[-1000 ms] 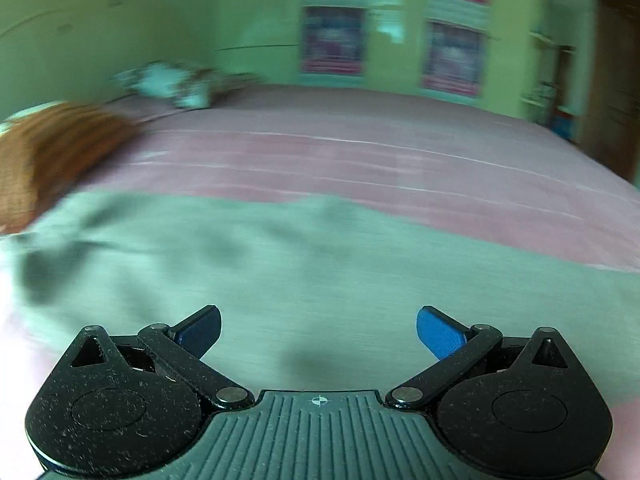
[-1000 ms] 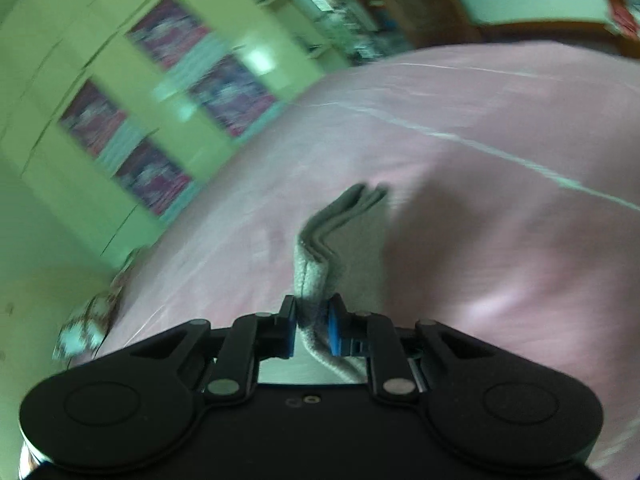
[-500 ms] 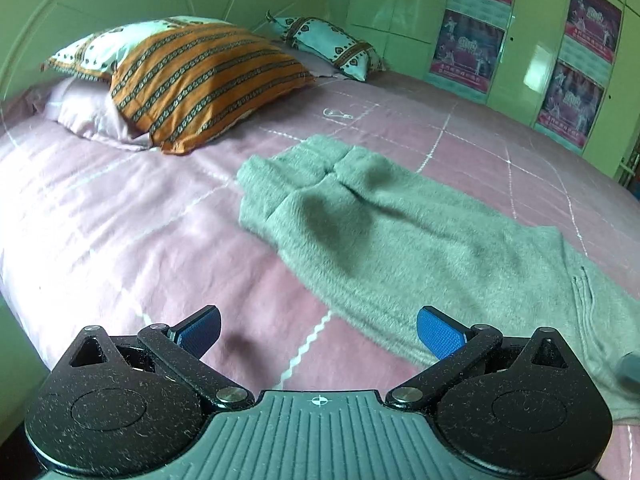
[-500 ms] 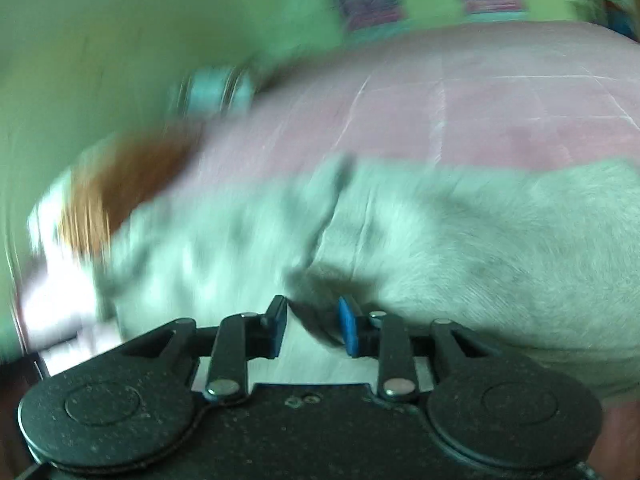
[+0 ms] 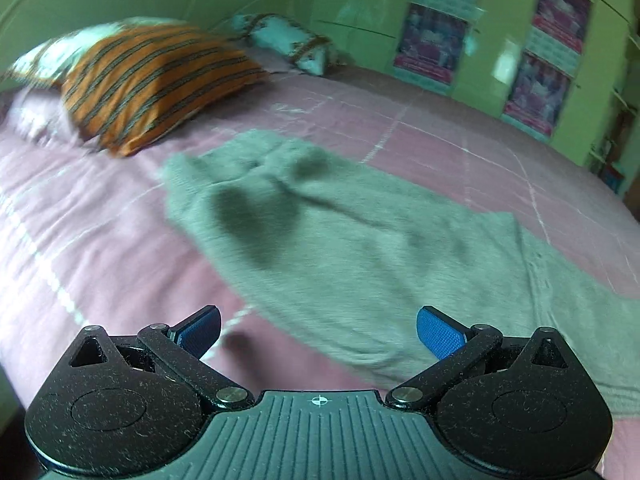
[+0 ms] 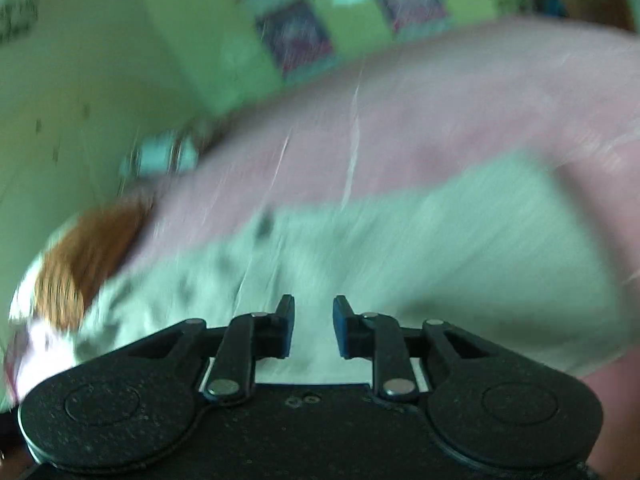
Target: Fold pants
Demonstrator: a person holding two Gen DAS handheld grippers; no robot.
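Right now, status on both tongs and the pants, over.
Left tongs wide open, empty. Right tongs slightly open, gripping nothing. Grey knit pants lying on pink bedsheet. Orange striped pillow beyond them, apart from them.

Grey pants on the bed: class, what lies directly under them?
The grey pants lie flat on the pink bedsheet, which shows all around them. Anything between cloth and sheet is covered.

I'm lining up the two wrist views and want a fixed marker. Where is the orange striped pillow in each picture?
Left wrist view: the orange striped pillow lies upper left, at the head of the bed, beyond the grey pants.
Right wrist view: it is a blurred orange patch at the left edge, left of the pants.
Shared landmark: the posters on the green wall.
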